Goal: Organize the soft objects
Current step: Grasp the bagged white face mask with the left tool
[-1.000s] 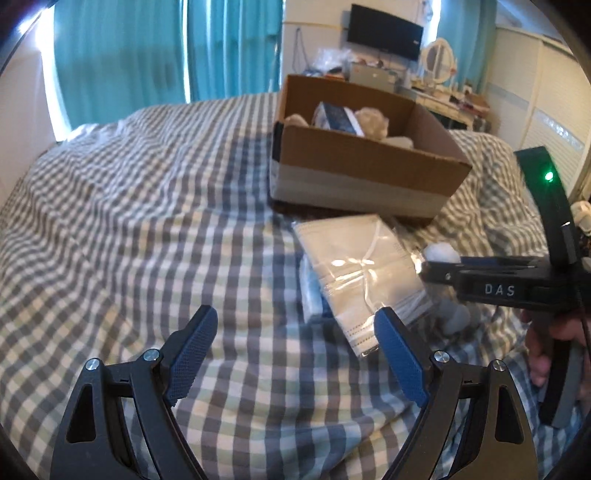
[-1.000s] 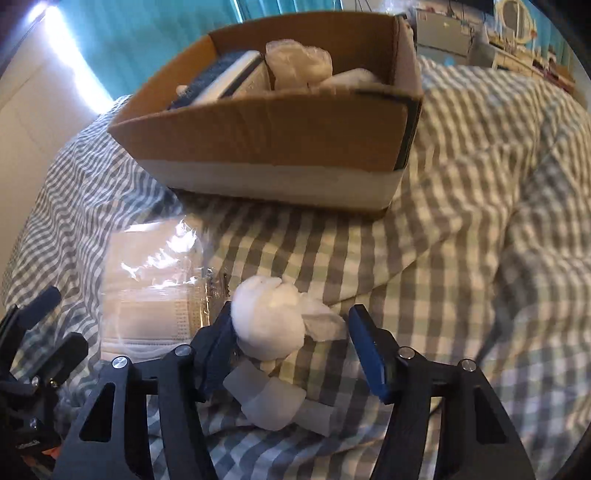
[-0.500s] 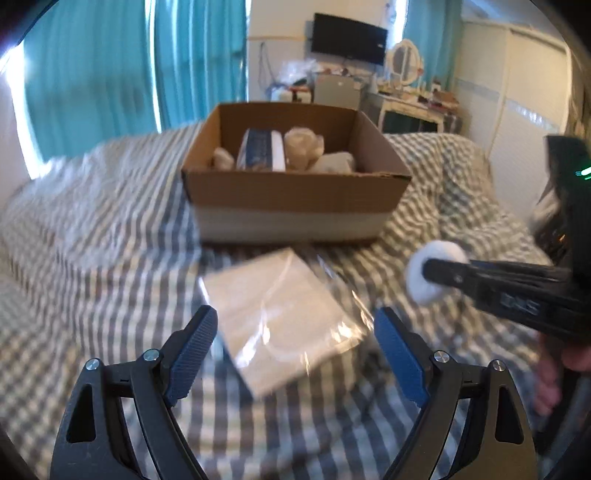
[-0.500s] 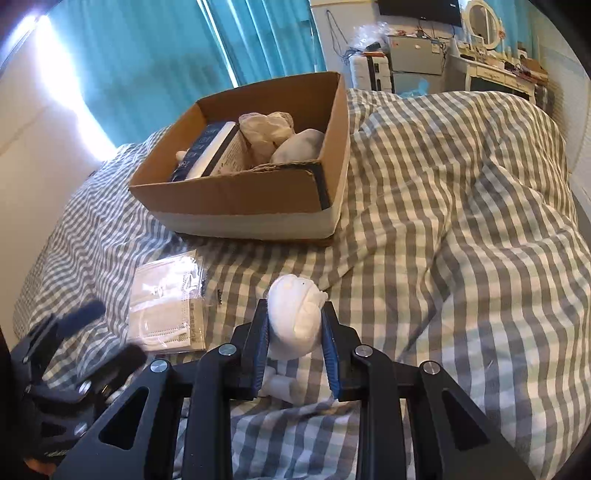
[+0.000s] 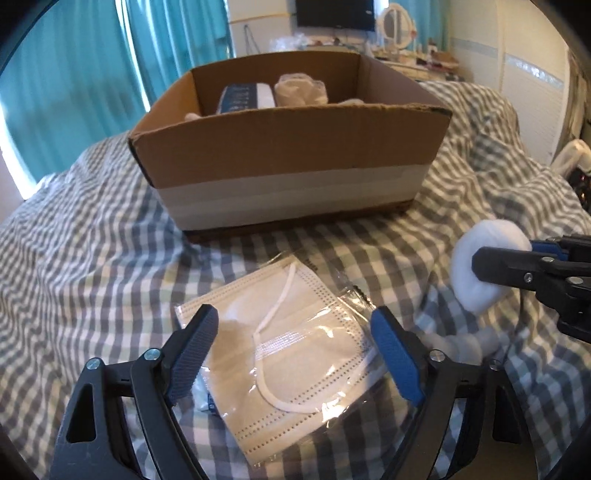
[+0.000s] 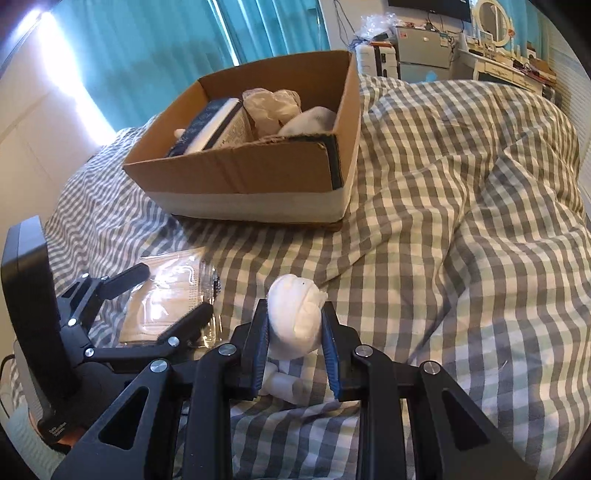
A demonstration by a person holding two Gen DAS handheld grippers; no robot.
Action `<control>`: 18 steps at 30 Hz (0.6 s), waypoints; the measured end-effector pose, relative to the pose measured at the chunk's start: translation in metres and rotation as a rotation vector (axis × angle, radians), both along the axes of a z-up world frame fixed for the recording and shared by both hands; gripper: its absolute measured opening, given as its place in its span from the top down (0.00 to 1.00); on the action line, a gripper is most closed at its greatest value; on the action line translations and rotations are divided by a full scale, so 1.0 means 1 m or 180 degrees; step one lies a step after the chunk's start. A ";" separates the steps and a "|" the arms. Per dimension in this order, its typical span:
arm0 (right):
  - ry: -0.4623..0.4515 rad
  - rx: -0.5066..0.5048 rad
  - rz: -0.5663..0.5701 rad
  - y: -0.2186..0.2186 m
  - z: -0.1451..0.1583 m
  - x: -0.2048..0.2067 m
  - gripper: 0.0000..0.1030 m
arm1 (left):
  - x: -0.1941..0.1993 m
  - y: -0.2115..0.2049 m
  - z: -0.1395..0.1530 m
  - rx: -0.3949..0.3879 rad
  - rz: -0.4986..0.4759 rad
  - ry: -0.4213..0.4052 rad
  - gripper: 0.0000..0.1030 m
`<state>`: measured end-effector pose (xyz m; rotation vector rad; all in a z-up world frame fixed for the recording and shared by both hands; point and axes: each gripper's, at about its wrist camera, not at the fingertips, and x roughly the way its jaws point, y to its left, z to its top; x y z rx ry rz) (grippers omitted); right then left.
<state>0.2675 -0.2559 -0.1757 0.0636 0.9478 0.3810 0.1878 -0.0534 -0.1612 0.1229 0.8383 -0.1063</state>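
Observation:
My right gripper [image 6: 295, 325] is shut on a white cotton ball [image 6: 295, 314], held just above the checked bedspread; the ball also shows in the left wrist view [image 5: 480, 273]. More cotton pieces [image 6: 284, 384] lie under it. My left gripper [image 5: 295, 350] is open, its fingers on either side of a bagged pack of face masks [image 5: 291, 354], also seen in the right wrist view [image 6: 166, 295]. A cardboard box [image 5: 295, 155] stands behind and holds a dark blue packet [image 5: 240, 98] and pale soft items [image 6: 273, 107].
The checked bedspread [image 6: 461, 221] covers the bed in folds, rising to the right. Teal curtains [image 5: 74, 74] hang behind the box. A dresser with a mirror and a screen [image 5: 369, 22] stands at the back of the room.
My right gripper has shut on the cotton ball and lifted it off the bedspread. My left gripper has swung towards the mask pack and come lower and closer, staying open.

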 end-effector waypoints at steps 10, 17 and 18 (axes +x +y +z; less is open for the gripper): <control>0.0015 0.0036 -0.0044 0.001 -0.001 -0.006 0.75 | -0.016 0.029 0.029 -0.0355 0.0067 0.0041 0.85; -0.0151 0.0000 0.0041 0.012 0.023 -0.023 0.75 | -0.043 0.054 0.092 -0.0540 0.0078 -0.0264 0.85; -0.0197 0.0010 0.0034 0.011 0.030 -0.026 0.75 | -0.047 0.055 0.103 -0.0577 0.0051 -0.0314 0.85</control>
